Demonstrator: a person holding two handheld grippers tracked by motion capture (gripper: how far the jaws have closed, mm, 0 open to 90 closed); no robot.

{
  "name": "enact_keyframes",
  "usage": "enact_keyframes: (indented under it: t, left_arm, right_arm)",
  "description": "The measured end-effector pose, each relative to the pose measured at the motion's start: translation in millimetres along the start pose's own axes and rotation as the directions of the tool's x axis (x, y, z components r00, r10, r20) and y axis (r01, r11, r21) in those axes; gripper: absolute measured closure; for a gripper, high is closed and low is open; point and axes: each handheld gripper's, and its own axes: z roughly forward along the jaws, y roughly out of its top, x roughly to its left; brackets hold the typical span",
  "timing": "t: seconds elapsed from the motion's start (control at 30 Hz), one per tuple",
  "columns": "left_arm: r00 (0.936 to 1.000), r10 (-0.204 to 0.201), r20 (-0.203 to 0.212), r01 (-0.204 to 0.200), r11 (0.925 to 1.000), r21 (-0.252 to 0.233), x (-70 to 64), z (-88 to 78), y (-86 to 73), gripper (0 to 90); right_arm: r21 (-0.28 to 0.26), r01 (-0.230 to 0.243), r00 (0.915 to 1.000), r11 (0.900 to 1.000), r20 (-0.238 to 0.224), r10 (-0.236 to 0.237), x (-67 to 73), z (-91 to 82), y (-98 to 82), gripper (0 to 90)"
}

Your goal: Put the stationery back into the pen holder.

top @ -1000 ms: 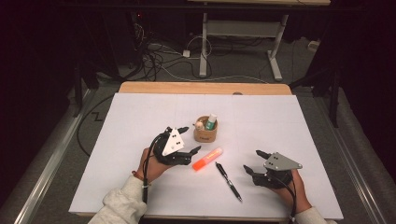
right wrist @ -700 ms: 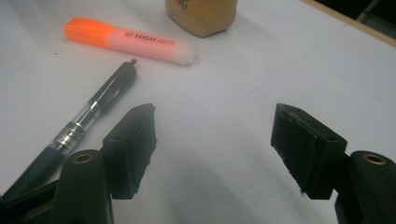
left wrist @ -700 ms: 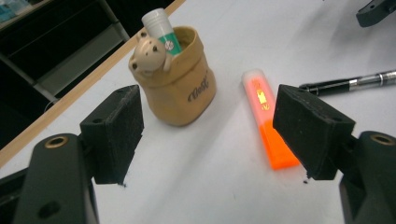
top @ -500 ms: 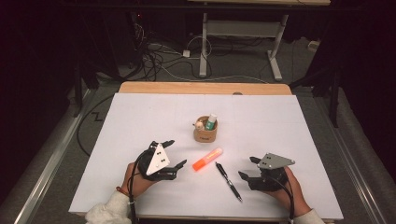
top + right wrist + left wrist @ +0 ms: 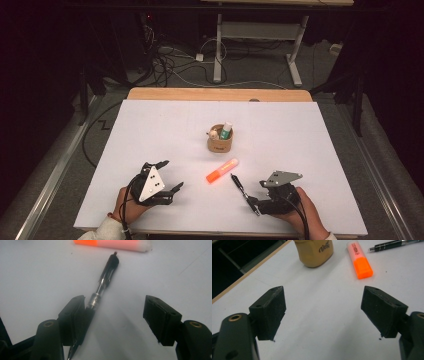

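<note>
The left gripper (image 5: 167,176) has drawn back, jaws spread; the right gripper's (image 5: 113,320) closing jaws straddle the pen (image 5: 103,281), light, slick: grip mid-barrel.

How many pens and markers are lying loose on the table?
2. An orange highlighter lies just in front of the tan cup, and a black pen lies beside it, with the right gripper around its near end. The cup's contents could include more.
</note>
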Motion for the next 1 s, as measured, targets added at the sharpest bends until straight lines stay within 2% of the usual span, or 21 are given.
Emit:
enact_keyframes:
  t: [0.2,0.33,0.4,0.47,0.53,0.6,0.63,0.73,0.8,0.87,0.93,0.97,1.0]
  left_arm:
    - [1.0000,-0.003,0.004,0.003,1.0000,-0.002,-2.2,-3.4,-1.1,19.5]
    - [0.9998,0.011,0.017,-0.011,0.9999,0.004,-6.2,-1.5,0.7,19.5]
    - [0.9995,0.018,0.026,-0.018,0.9998,0.002,-7.9,-1.1,1.5,19.5]
    - [0.9993,0.022,0.031,-0.022,0.9998,0.000,-9.4,-0.8,1.9,19.5]
    - [0.9990,0.025,0.037,-0.025,0.9997,-0.001,-10.2,-0.5,2.0,19.5]
    - [0.9987,0.034,0.039,-0.034,0.9994,0.002,-11.3,-0.1,2.2,19.5]
    - [0.9983,0.039,0.043,-0.039,0.9992,0.003,-11.7,-0.1,2.4,19.5]
    - [0.9972,0.059,0.046,-0.059,0.9983,0.000,-15.0,2.0,4.7,19.5]
    - [0.9943,0.091,0.055,-0.092,0.9958,0.009,-18.7,6.5,8.8,19.5]
    - [0.9887,0.137,0.060,-0.138,0.9902,0.018,-25.4,13.9,15.8,19.7]
    - [0.9821,0.169,0.084,-0.171,0.9852,0.016,-32.4,22.7,24.4,19.9]
    - [0.9760,0.196,0.094,-0.199,0.9800,0.015,-37.7,28.4,29.6,19.9]
    - [0.9728,0.208,0.102,-0.210,0.9775,0.015,-40.7,31.8,32.7,19.9]
  right_arm:
    - [0.075,0.004,0.9996,0.997,-0.027,-0.002,8.6,7.7,2.1,41.1]
    - [0.183,-0.002,0.9993,0.983,-0.035,0.009,8.5,11.9,13.0,44.2]
    - [0.242,0.008,0.9995,0.970,-0.030,-0.001,7.8,12.2,21.4,46.0]
    - [0.298,0.024,0.9997,0.954,-0.017,-0.020,9.7,13.9,29.1,49.2]
    - [0.345,0.044,0.9990,0.937,-0.022,-0.039,14.0,19.0,33.1,51.8]
    - [0.380,0.070,0.9974,0.922,-0.013,-0.070,17.8,21.1,38.2,56.1]
    - [0.398,0.076,0.9971,0.914,-0.022,-0.073,18.2,21.7,40.9,59.9]
    - [0.430,0.074,0.9972,0.900,-0.023,-0.071,19.6,24.5,46.0,66.8]
    - [0.454,0.079,0.9968,0.887,-0.032,-0.073,18.9,26.6,49.9,72.5]
    - [0.467,0.056,0.9984,0.882,-0.027,-0.050,16.8,27.9,52.3,78.6]
    - [0.466,0.047,0.9989,0.884,-0.028,-0.038,14.4,27.6,52.6,80.2]
    - [0.461,0.031,0.9994,0.887,-0.026,-0.021,13.5,27.3,51.9,80.2]
    - [0.454,0.039,0.9991,0.890,-0.033,-0.027,12.9,26.5,51.3,80.2]
